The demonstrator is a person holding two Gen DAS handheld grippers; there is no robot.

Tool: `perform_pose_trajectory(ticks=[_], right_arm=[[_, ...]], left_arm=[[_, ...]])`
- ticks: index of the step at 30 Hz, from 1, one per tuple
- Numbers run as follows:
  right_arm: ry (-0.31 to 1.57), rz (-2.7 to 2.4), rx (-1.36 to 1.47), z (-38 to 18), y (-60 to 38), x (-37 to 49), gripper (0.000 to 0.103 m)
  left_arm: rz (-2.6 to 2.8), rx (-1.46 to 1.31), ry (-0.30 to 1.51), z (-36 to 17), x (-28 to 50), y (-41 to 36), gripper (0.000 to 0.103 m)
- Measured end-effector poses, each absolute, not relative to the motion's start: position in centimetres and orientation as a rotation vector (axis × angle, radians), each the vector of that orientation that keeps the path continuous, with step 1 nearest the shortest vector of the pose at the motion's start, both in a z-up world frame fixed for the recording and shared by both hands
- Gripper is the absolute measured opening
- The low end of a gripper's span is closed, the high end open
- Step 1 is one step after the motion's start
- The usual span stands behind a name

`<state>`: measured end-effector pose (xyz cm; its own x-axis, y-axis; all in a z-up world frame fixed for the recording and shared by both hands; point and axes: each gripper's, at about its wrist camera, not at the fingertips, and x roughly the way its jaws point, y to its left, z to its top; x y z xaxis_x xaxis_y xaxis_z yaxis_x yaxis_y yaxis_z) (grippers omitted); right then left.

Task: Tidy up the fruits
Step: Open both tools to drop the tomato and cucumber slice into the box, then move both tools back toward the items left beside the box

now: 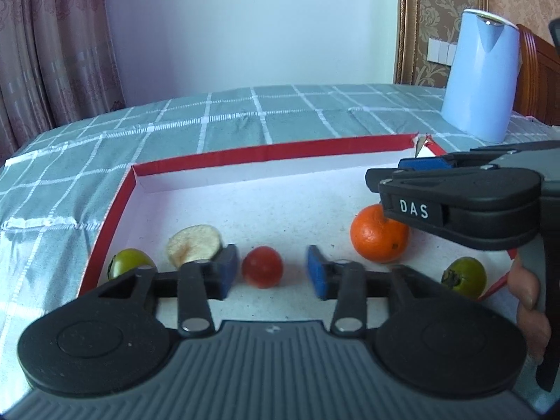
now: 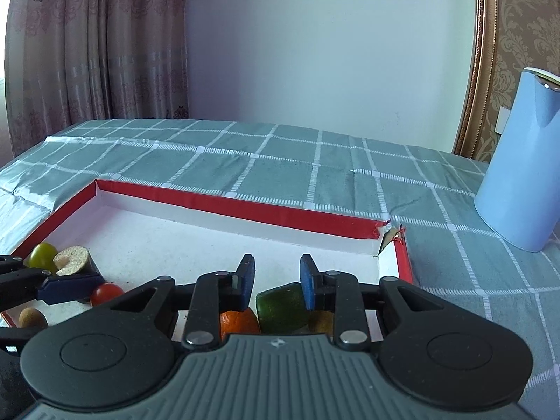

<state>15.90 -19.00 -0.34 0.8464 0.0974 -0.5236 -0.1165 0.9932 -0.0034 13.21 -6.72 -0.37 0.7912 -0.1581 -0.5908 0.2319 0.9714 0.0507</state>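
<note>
A shallow white box with a red rim (image 1: pixel 266 150) lies on the checked cloth and holds the fruit. My left gripper (image 1: pixel 272 273) is open around a red tomato (image 1: pixel 262 271), its blue pads clear of it on both sides. To its left lie a pale fruit slice (image 1: pixel 194 245) and a green fruit (image 1: pixel 129 262). An orange (image 1: pixel 379 234) and another green fruit (image 1: pixel 465 276) lie to the right. My right gripper (image 2: pixel 276 281) is shut on a chunky green fruit piece (image 2: pixel 281 306), just above the orange (image 2: pixel 239 322).
A light blue kettle (image 1: pixel 479 77) stands on the cloth beyond the box's torn right corner (image 2: pixel 388 234). A small brown fruit (image 2: pixel 31 316) lies by the box's near left rim. A hand (image 1: pixel 528 297) grips the right tool's handle.
</note>
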Motion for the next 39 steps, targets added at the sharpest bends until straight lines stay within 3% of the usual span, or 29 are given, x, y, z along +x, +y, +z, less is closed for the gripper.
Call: perform_pose_trajectory(ticks=[2, 4, 5, 6, 12, 17, 19, 39], right_arm=[[0.544, 0.112, -0.016, -0.3, -19.3, 15.7, 0.035], [0.526, 0.093, -0.019, -0.2, -19.4, 15.5, 0.051], [0.513, 0.085, -0.025, -0.1, -19.3, 15.3, 0.063], [0.5, 0.079, -0.032, 0.0, -19.3, 15.1, 0.068], [0.476, 0.079, -0.047, 0.3, -19.0, 14.7, 0.068], [0.459, 0.079, -0.023, 0.3, -19.7, 14.0, 0.068], [0.453, 0.082, -0.005, 0.5, -20.1, 13.6, 0.068], [0.393, 0.157, 0.07, 0.8, -20.6, 7.8, 0.08]], left_arm=[[-0.193, 0.133, 0.591, -0.2, 12.8, -6.8, 0.06], [-0.191, 0.141, 0.564, 0.0, 12.5, -6.9, 0.062], [-0.195, 0.141, 0.561, 0.1, 12.5, -6.9, 0.063], [-0.198, 0.142, 0.56, 0.1, 12.4, -6.9, 0.064], [-0.207, 0.14, 0.558, 0.1, 12.4, -6.9, 0.066], [-0.215, 0.105, 0.518, 0.6, 10.7, -5.6, 0.074], [-0.196, 0.087, 0.491, 0.9, 9.9, -4.8, 0.081], [-0.202, 0.067, 0.471, -0.7, 1.8, -0.6, 0.089]])
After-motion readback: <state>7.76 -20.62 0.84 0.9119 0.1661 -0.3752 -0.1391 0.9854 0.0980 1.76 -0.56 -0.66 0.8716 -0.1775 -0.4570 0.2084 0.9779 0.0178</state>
